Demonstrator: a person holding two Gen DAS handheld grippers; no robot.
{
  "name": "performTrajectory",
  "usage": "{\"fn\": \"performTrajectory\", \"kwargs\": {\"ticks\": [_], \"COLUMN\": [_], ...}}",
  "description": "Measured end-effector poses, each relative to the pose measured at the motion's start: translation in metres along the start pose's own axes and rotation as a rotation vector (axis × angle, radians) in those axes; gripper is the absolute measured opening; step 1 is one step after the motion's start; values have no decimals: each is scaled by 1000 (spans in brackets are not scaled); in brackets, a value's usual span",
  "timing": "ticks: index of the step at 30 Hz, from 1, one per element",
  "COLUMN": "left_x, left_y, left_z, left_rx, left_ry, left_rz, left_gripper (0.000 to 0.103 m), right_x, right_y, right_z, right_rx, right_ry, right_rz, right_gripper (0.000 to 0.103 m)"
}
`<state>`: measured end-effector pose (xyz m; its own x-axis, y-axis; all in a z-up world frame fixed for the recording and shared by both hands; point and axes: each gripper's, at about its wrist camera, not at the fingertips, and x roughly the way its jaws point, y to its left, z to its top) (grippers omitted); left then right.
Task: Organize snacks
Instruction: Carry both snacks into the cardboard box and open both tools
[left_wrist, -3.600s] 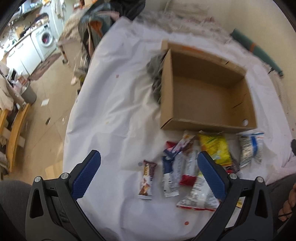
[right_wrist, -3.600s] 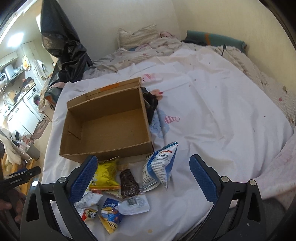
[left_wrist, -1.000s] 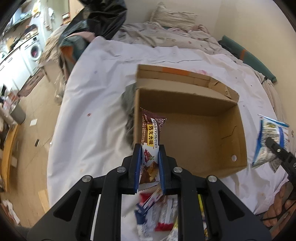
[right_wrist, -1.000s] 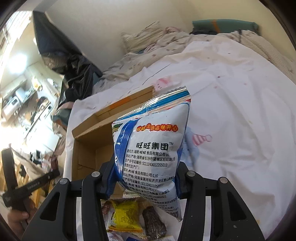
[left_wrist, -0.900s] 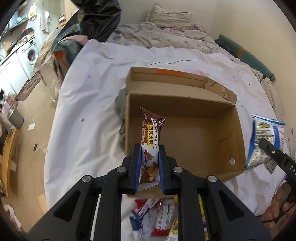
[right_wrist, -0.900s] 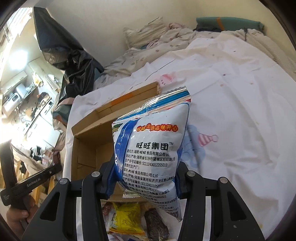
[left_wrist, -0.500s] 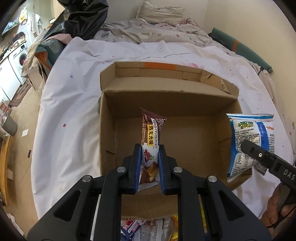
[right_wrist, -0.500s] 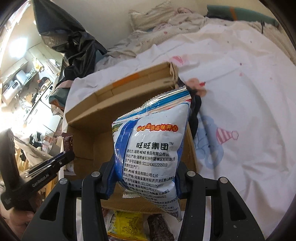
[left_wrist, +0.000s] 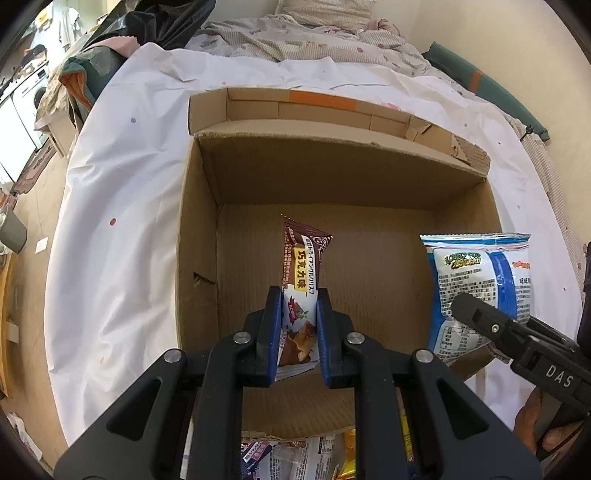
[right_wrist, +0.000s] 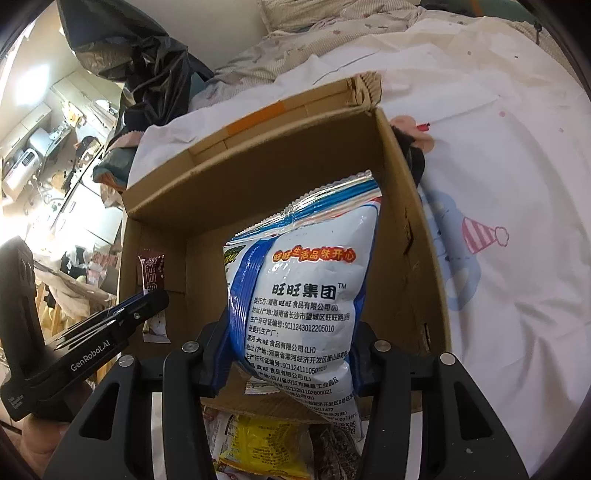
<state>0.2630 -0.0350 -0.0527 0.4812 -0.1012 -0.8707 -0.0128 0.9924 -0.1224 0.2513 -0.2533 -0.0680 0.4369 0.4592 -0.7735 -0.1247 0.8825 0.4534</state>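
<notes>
Both tongs are loaded over the open cardboard box (left_wrist: 199, 236) on the bed. My left tongs (left_wrist: 298, 306) are clenched on a slim brown chocolate bar packet (left_wrist: 301, 258), gripped at its lower half so most of it stands up above the pads. My right tongs (right_wrist: 288, 354) are clamped around a puffy blue-and-white snack bag (right_wrist: 306, 288), pads pressing in on both sides near its bottom. Each packet hangs above the bare box floor, the bar toward the left side and the bag toward the right wall. More snacks (right_wrist: 258, 450) lie on the white sheet (left_wrist: 122, 155) just in front of the box's near wall.

My worry is the bag: it is air-filled and slippery, so letting go from this height could make it bounce or lean on the right wall and tip out. The two tongs are also near each other, and lowering them together risks a knock or catching the near wall's rim. The bar, held so low, may flop sideways on release and land crooked.

I cannot see the bag's lower edge behind my right tongs, nor how far either packet is from the box floor. The loose pile is cut off by the frame, so I cannot count what remains. Something dark sits behind the box's far right corner; I cannot tell what.
</notes>
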Motion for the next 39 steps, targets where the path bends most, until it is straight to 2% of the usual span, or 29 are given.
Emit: {"fn": "performTrajectory", "kwargs": {"ticks": [8, 11, 12, 13, 14, 15, 16, 18, 23, 30, 39], "left_x": [4, 3, 3, 3, 1, 0, -4, -11, -22, -40, -70], "left_y": [-1, -3, -3, -3, -3, -2, -1, -2, -3, 9, 24], "left_z": [-3, -6, -6, -7, -7, -8, -8, -9, -6, -7, -27], "left_rx": [1, 9, 12, 13, 10, 6, 1, 12, 41, 18, -11], "left_ry": [11, 16, 22, 27, 25, 17, 2, -31, -75, -113, -152], "left_rz": [12, 19, 17, 10, 3, 0, 0, 8, 19, 30, 32], "left_gripper": [15, 16, 21, 35, 45, 61, 71, 79, 80, 80, 80], "right_x": [4, 4, 4, 2, -1, -4, -5, -9, -17, -36, -70], "right_y": [-1, -2, -2, -3, -3, -2, 0, 4, 8, 4, 3], "right_z": [2, 1, 1, 1, 1, 1, 2, 3, 5, 4, -13], "right_rx": [-5, -4, -2, 1, 1, -9, -21, -49, -70, -39, -21], "right_ry": [9, 16, 13, 3, -10, -24, -32, -56, -73, -114, -137], "right_rz": [-7, -14, -22, -27, -28, -40, -52, -74, -68, -66, -57], "right_gripper": [55, 63, 74, 81, 82, 84, 86, 87, 87, 87, 87]}}
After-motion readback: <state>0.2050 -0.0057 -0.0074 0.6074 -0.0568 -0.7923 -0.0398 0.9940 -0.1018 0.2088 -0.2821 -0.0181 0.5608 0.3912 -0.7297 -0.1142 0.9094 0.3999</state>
